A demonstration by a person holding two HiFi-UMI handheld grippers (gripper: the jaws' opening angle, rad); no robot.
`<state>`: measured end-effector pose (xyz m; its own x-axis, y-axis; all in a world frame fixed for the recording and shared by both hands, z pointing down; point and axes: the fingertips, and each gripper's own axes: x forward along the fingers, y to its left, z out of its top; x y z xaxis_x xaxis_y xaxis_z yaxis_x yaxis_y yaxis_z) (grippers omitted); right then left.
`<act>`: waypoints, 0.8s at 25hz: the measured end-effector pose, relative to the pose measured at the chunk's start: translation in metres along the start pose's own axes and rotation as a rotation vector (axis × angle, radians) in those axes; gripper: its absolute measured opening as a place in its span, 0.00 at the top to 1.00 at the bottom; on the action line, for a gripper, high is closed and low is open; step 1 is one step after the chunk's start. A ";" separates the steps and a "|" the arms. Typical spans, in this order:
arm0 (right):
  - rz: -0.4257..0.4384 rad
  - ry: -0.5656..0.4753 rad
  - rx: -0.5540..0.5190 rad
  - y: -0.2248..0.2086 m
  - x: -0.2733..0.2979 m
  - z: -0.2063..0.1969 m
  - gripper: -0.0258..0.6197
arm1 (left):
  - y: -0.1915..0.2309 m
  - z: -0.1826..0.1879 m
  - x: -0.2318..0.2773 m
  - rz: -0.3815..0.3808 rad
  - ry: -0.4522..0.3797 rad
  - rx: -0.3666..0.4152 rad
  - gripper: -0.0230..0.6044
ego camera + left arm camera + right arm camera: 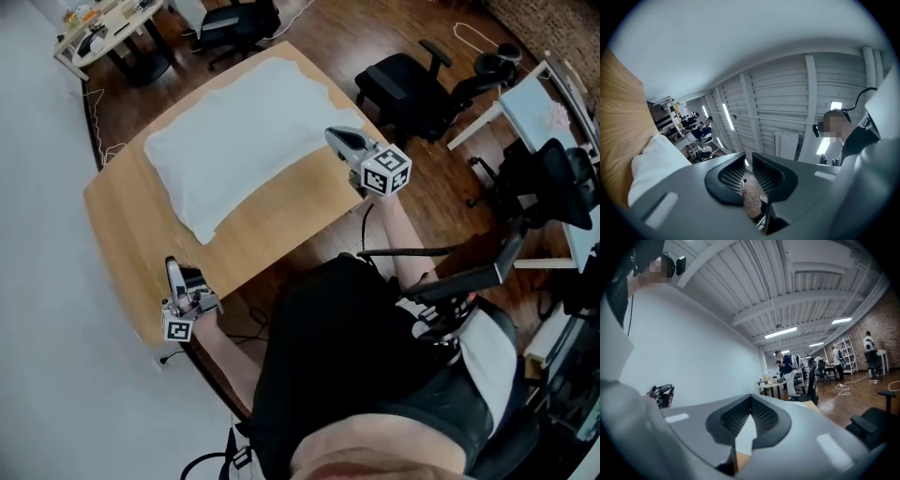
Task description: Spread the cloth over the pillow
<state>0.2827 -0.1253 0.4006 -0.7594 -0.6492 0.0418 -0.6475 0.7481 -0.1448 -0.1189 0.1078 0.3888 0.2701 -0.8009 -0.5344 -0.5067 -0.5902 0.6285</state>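
Observation:
A white pillow (239, 141) lies slantwise on the wooden table (281, 225), with a pale cloth (281, 94) over it. The cloth's wavy edge shows at the far right corner; elsewhere I cannot tell cloth from pillow. My right gripper (334, 135) hovers at the pillow's right edge, shut, with nothing seen between its pads (751, 398). My left gripper (173, 268) is at the table's near left corner, away from the pillow. Its jaws (747, 157) stand a narrow gap apart with nothing between them. The left gripper view catches the pillow (656, 164) and the table (618, 117) at its left.
Black office chairs stand beyond the table's far side (239, 23) and to its right (412, 84). A white desk (103, 28) is at the back left, another (530, 103) at the right. Cables run over the wooden floor. People work far back in the room (787, 366).

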 end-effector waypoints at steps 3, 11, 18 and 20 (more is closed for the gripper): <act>0.050 -0.076 0.038 -0.005 -0.032 0.021 0.96 | -0.012 -0.033 -0.005 0.094 0.029 0.033 0.92; 0.271 -0.114 0.307 0.013 -0.100 0.005 0.96 | -0.093 -0.145 0.092 0.037 0.259 0.152 0.92; 0.439 -0.133 0.373 0.026 -0.126 0.001 0.96 | -0.149 -0.213 0.119 0.026 0.368 0.216 0.92; 0.446 -0.141 0.365 0.015 -0.129 0.007 0.96 | -0.163 -0.220 0.124 0.024 0.393 0.247 0.92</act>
<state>0.3713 -0.0318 0.3865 -0.9214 -0.3138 -0.2294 -0.1856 0.8737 -0.4497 0.1772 0.0825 0.3447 0.5214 -0.8198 -0.2366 -0.6836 -0.5673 0.4592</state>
